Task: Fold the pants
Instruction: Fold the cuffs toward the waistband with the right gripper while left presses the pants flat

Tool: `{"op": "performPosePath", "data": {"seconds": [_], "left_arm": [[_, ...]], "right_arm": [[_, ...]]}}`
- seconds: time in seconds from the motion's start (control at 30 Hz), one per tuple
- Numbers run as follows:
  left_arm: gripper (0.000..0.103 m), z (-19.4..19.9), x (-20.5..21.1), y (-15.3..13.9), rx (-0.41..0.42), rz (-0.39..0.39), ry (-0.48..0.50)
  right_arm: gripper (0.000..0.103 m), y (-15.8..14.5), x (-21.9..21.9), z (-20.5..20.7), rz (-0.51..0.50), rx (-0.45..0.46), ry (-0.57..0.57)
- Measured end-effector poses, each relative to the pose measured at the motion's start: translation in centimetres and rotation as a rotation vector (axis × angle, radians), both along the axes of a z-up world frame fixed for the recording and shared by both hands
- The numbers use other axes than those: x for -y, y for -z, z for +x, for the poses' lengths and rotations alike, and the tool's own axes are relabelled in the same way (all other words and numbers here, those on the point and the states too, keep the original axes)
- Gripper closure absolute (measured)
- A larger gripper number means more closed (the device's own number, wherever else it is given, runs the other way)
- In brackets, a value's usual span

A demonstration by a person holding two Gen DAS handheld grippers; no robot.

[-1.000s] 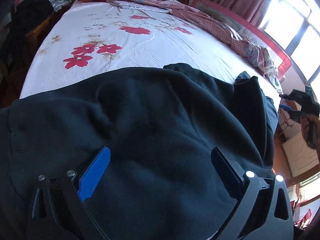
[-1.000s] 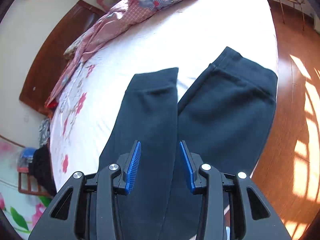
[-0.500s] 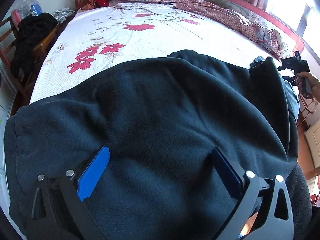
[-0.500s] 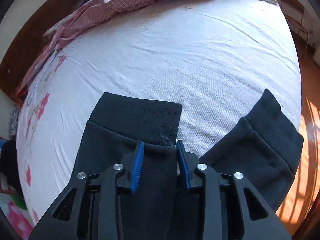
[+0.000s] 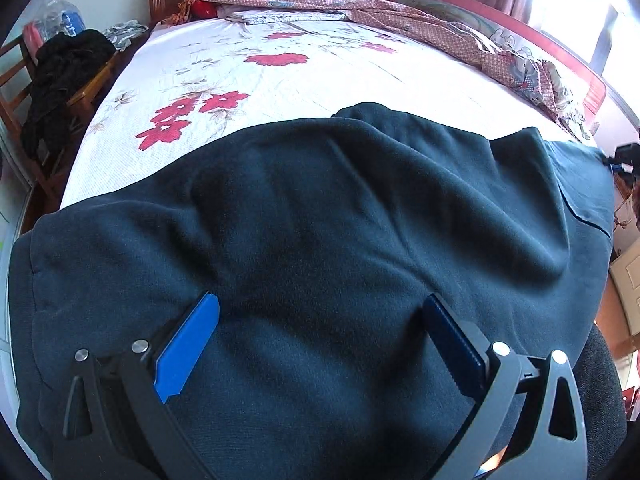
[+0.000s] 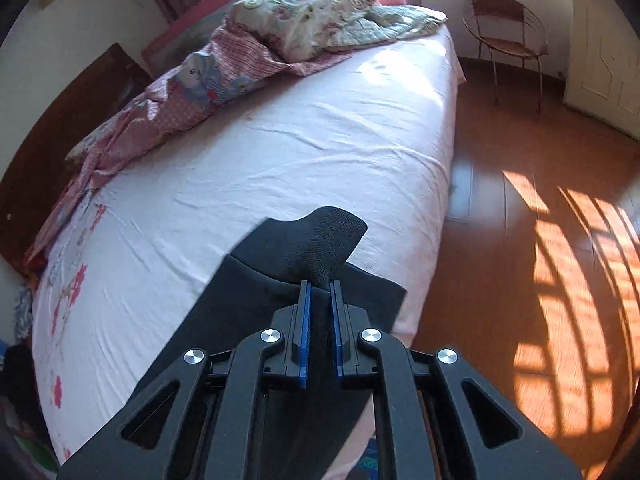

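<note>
Dark navy pants (image 5: 320, 208) lie spread across the near side of the bed. My left gripper (image 5: 320, 300) hovers over the wide upper part of the pants, its blue pads far apart and nothing pinched between them. In the right wrist view one leg (image 6: 248, 304) runs up to its ribbed cuff (image 6: 326, 240). My right gripper (image 6: 320, 285) is closing, and its pads pinch that cuff, which bunches up and stands above the sheet. The second leg (image 6: 376, 296) lies just right of it at the bed's edge.
The bed (image 5: 280, 80) has a white sheet with red flowers. A pink quilt (image 6: 180, 96) and a pillow (image 6: 320, 20) are heaped along its far side. A wooden chair with dark clothes (image 5: 60, 80) stands left. Wooden floor (image 6: 540, 240) and a wire chair (image 6: 504, 32) lie right.
My right gripper slid forward along the leg to its cuff and narrowed from open to pinching the cuff, which now bunches upward. The left gripper stayed open over the pants, tilting slightly.
</note>
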State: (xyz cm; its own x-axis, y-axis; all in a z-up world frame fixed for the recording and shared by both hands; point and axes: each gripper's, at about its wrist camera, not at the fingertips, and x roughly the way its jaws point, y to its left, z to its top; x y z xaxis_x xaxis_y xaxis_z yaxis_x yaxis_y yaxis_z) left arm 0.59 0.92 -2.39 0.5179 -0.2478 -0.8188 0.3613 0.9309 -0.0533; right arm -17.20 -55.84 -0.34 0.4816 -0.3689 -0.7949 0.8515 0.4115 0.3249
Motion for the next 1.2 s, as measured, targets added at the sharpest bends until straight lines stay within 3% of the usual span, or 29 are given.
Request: {"op": "performPosePath", "data": {"seconds": [0.13, 0.27, 0.33, 0.37, 0.4, 0.47, 0.53, 0.67, 0.8, 0.9, 0.97, 1.03, 1.1, 1.13, 1.2], "left_arm": [[0.002, -0.1, 0.0, 0.0, 0.008, 0.003, 0.007], [0.002, 0.0, 0.1, 0.0, 0.005, 0.011, 0.005], [0.002, 0.1, 0.1, 0.0, 0.001, 0.007, -0.001], [0.002, 0.1, 0.1, 0.0, -0.002, 0.008, -0.004], [0.002, 0.2, 0.2, -0.1, -0.008, 0.013, -0.005], [0.002, 0.3, 0.2, -0.4, -0.034, 0.014, -0.003], [0.002, 0.4, -0.2, -1.0, -0.078, 0.002, -0.004], [0.002, 0.2, -2.6, -2.4, -0.138, -0.097, -0.053], [0.002, 0.4, -5.3, -3.3, -0.119, -0.089, -0.102], [0.002, 0.4, -7.1, -4.7, -0.066, -0.080, -0.124], [0.002, 0.5, -8.2, -5.4, -0.032, -0.086, -0.124], [0.002, 1.3, -9.1, -4.7, -0.045, -0.055, -0.135], [0.002, 2.1, -10.4, -3.0, -0.117, -0.083, -0.151], [0.002, 2.1, -10.8, -2.6, -0.124, -0.107, -0.155], [0.002, 1.6, -10.3, -2.5, -0.101, -0.076, -0.124]], "right_arm": [[0.095, 4.7, -0.1, -1.5, 0.071, 0.010, 0.036], [0.095, 4.6, -0.7, -1.8, 0.075, 0.011, 0.085], [0.093, 4.4, -1.0, -0.8, 0.039, -0.080, 0.042], [0.082, 4.2, -1.2, -0.1, 0.025, -0.172, 0.025], [0.080, 3.4, -1.8, 0.1, -0.020, -0.249, 0.028], [0.079, 0.1, -4.6, 0.4, -0.172, -0.243, -0.005], [0.079, -3.0, -8.7, 2.9, -0.218, -0.092, -0.271], [0.079, -6.9, -21.0, 11.4, -0.129, 0.136, -0.936], [0.079, -7.1, -35.0, 19.8, -0.123, 0.102, -1.396], [0.080, -5.1, -43.5, 24.3, -0.173, -0.034, -1.620], [0.080, -4.0, -47.2, 26.0, -0.169, -0.100, -1.705], [0.080, -3.1, -49.1, 27.1, -0.164, -0.149, -1.745], [0.079, -1.9, -50.4, 28.0, -0.183, -0.234, -1.765], [0.079, -1.3, -50.8, 28.3, -0.193, -0.270, -1.770], [0.079, -0.7, -50.9, 28.4, -0.167, -0.293, -1.769]]}}
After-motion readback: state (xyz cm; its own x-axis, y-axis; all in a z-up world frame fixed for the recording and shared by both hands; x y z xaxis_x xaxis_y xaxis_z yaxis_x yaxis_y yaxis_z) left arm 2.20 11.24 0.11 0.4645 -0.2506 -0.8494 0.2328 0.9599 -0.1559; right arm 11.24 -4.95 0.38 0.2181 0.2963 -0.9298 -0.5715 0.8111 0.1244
